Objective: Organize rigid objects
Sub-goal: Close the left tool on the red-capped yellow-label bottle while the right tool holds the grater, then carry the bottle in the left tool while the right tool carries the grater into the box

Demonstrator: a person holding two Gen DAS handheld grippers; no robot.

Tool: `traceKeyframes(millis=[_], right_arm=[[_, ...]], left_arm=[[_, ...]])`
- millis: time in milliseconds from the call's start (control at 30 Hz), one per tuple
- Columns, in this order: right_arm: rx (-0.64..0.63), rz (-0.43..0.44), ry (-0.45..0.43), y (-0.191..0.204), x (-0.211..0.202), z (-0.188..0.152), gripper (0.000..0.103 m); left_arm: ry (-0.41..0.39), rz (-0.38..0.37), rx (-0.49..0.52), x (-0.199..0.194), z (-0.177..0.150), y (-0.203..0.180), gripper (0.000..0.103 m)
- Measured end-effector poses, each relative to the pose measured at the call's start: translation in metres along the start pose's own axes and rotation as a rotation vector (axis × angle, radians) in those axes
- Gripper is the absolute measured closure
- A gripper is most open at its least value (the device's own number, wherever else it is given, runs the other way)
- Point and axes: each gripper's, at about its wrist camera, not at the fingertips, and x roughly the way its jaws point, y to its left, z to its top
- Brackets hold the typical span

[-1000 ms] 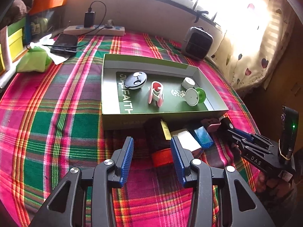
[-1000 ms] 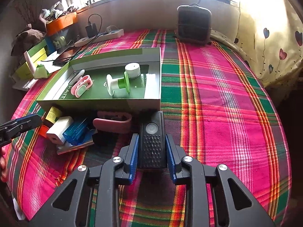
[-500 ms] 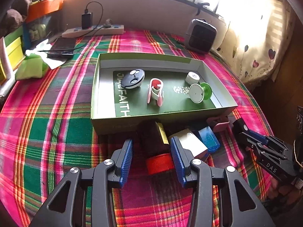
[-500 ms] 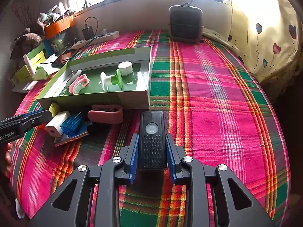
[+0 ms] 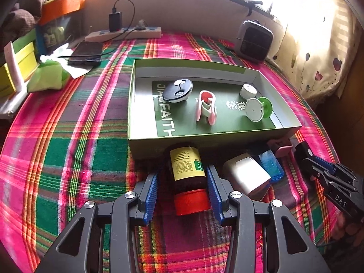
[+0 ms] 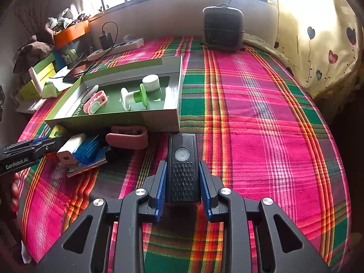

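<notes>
A green box (image 5: 227, 136) on the plaid bed holds a dark round case (image 5: 178, 90), a pink clip (image 5: 206, 107), a white cap (image 5: 248, 91) and a white-green spool (image 5: 258, 109). A dark bottle with a yellow label and red cap (image 5: 187, 177) lies in front of the box, between the open fingers of my left gripper (image 5: 183, 188). Beside it lie a white block (image 5: 246, 177), a blue case (image 5: 271, 162) and a pink holder (image 6: 127, 137). My right gripper (image 6: 183, 179) is shut on a black remote-like device (image 6: 183, 166), held just above the bed right of the pile.
A small black heater (image 6: 223, 29) stands at the back by the window. A power strip (image 5: 124, 35), a phone (image 5: 85, 52), a green pouch (image 5: 46, 77) and yellow boxes (image 5: 16, 68) lie at the back left. Plaid bedspread (image 6: 261, 113) stretches to the right.
My left gripper has moved forward, so the bottle now lies between its open fingers. My right gripper has drawn back slightly with the black device still in it.
</notes>
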Motion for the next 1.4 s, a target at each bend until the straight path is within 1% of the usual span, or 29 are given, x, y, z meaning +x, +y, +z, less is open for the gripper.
traceKeyframes(millis=[67,267,400,533,1000,1200,1400], right_arm=[[0.000,0.000,0.000,0.000,0.000,0.000,0.074],[0.001,0.001,-0.001,-0.001,0.000,0.000,0.074],[0.000,0.000,-0.001,-0.001,0.000,0.000,0.074],[0.001,0.001,-0.001,-0.001,0.000,0.000,0.074],[0.000,0.001,-0.001,-0.001,0.000,0.000,0.074],[0.002,0.003,-0.001,-0.001,-0.001,0.000,0.074],[0.001,0.011,-0.029,0.001,-0.011,0.003,0.074]], left_arm=[[-0.004,0.012,-0.001,0.000,0.000,0.002,0.063],[-0.008,0.014,-0.014,-0.002,-0.001,0.005,0.064],[-0.011,0.027,-0.012,-0.003,-0.002,0.007,0.072],[-0.016,0.018,-0.025,-0.004,-0.003,0.010,0.072],[-0.018,0.016,-0.026,-0.004,-0.003,0.011,0.073],[-0.033,0.006,-0.024,-0.012,-0.001,0.010,0.073],[-0.057,-0.009,-0.015,-0.024,0.006,0.007,0.073]])
